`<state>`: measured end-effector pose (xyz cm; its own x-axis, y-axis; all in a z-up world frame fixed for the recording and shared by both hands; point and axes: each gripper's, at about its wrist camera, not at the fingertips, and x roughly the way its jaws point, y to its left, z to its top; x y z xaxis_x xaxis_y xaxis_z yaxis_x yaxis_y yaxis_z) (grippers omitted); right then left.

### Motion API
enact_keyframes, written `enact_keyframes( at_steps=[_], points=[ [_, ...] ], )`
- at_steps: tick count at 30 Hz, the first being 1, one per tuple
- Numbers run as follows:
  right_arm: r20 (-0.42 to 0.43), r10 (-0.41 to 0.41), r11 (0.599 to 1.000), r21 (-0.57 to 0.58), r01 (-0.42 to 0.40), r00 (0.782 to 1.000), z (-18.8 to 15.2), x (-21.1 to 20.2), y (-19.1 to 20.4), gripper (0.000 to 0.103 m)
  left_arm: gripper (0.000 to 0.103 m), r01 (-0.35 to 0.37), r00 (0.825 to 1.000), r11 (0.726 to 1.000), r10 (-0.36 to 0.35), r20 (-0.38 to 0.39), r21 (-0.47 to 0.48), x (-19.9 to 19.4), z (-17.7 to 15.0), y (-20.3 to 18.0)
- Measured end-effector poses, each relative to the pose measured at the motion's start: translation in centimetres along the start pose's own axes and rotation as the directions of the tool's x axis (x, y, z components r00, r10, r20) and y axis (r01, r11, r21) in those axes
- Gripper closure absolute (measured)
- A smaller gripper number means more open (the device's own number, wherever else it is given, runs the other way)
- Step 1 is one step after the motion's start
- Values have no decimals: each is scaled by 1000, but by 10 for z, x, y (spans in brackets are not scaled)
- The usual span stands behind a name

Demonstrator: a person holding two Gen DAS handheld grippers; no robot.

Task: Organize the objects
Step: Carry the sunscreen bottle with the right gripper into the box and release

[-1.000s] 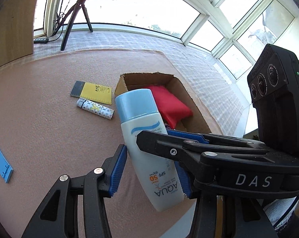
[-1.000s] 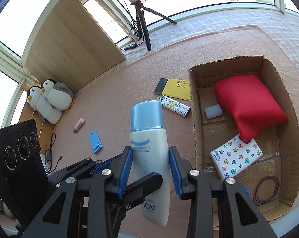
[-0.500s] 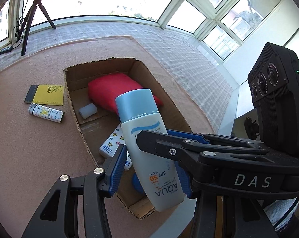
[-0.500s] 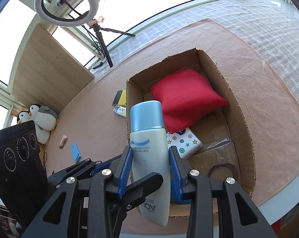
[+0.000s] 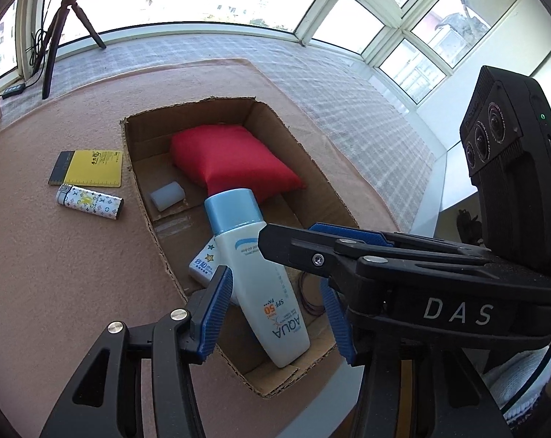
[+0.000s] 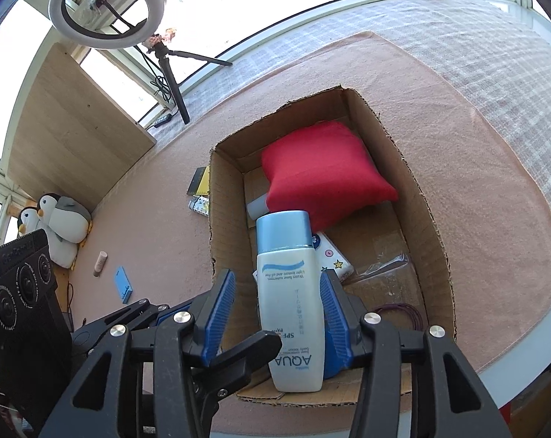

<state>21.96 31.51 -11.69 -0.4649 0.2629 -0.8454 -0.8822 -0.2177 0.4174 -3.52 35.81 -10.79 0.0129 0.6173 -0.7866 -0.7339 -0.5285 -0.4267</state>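
- sunscreen bottle (image 5: 260,284): we see it lying tilted inside the cardboard box (image 5: 322,179), at the near end, blue cap toward the red cushion (image 5: 231,160) and its shoulder resting on the star-print pack (image 5: 202,266).
- left gripper (image 5: 275,314): we find its jaws apart around the bottle's lower half, with a gap showing on each side.
- right gripper (image 6: 277,314): jaws also spread wider than the bottle; the left pad is clear of it, and whether the right pad touches we cannot tell.
- also in the box we spot a white block (image 5: 167,195) and a purple loop (image 6: 403,312).
- outside it, on the pink mat (image 5: 56,255), a yellow notepad (image 5: 89,168) lies just beside a patterned lighter (image 5: 89,202).
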Motion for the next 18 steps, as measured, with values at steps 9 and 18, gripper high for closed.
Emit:
enact_keyframes(
  at_steps=[9, 18],
  points=[
    [19, -14, 999, -45, 15, 1000, -1, 1, 20, 57, 49, -31, 999, 999, 32, 40, -32, -32, -11, 21],
    [37, -10, 995, -99, 14, 999, -3, 4, 53, 57, 49, -99, 991, 988, 109, 74, -119, -77, -28, 68]
  ],
)
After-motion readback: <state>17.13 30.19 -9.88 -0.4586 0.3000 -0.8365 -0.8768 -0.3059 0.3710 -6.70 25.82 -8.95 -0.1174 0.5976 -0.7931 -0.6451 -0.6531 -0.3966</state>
